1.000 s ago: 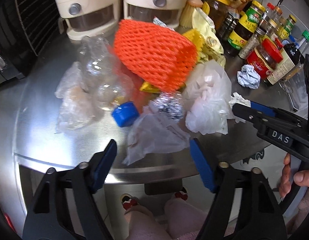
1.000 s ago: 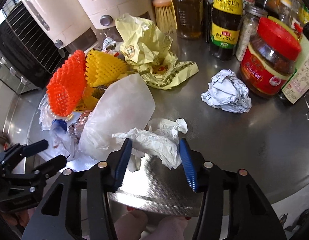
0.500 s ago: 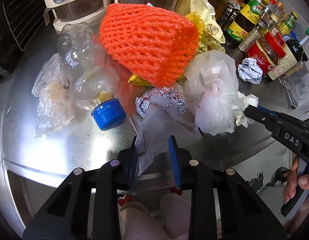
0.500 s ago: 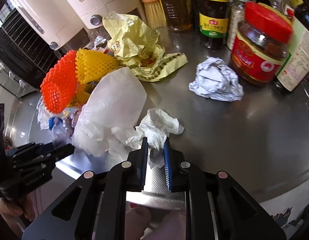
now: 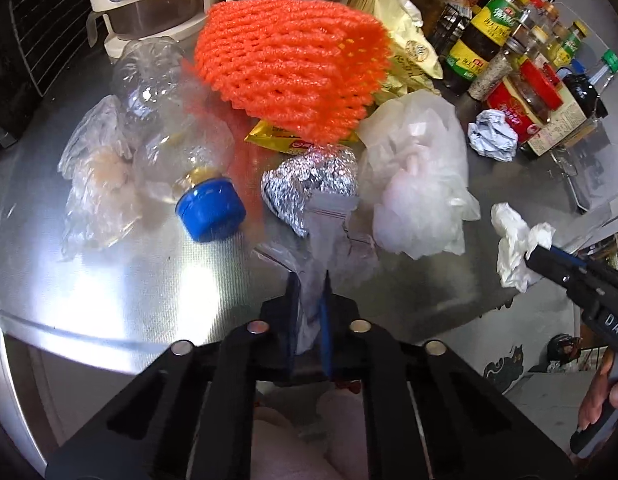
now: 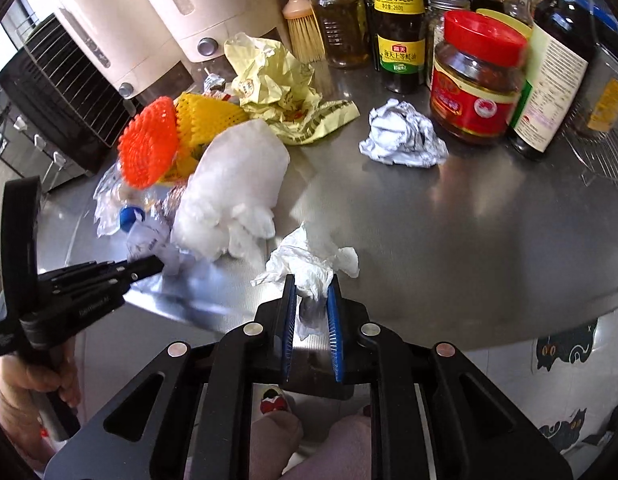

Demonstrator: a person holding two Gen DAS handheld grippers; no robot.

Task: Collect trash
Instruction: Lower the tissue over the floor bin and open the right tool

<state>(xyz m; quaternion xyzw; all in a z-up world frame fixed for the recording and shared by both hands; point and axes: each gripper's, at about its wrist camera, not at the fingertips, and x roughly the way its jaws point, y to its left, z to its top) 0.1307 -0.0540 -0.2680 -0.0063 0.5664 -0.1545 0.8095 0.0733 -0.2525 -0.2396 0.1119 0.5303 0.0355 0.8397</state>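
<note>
A pile of trash lies on the steel counter (image 5: 69, 280): an orange foam net (image 5: 293, 68), a crushed bottle with a blue cap (image 5: 211, 210), a foil ball (image 5: 309, 184) and a white plastic bag (image 5: 421, 184). My left gripper (image 5: 309, 280) is at the pile's near edge, its jaws closing tight with the pads pressing on a clear zip bag (image 5: 333, 240). My right gripper (image 6: 312, 284) is shut on a crumpled white tissue (image 6: 309, 260), to the right of the white plastic bag (image 6: 229, 192). The left wrist view shows the tissue (image 5: 513, 240) hanging from the right gripper (image 5: 545, 256).
A crumpled foil-like wad (image 6: 401, 136) and a yellow wrapper (image 6: 277, 84) lie farther back. Sauce jars and bottles (image 6: 477, 80) crowd the back right, cream appliances (image 6: 149, 20) and a black rack (image 6: 57, 96) the back left. The counter's front edge (image 6: 509, 320) is just below both grippers.
Both grippers went from open to shut, the left on the clear bag, the right on the tissue. The right one has since drawn the tissue rightwards away from the white bag.
</note>
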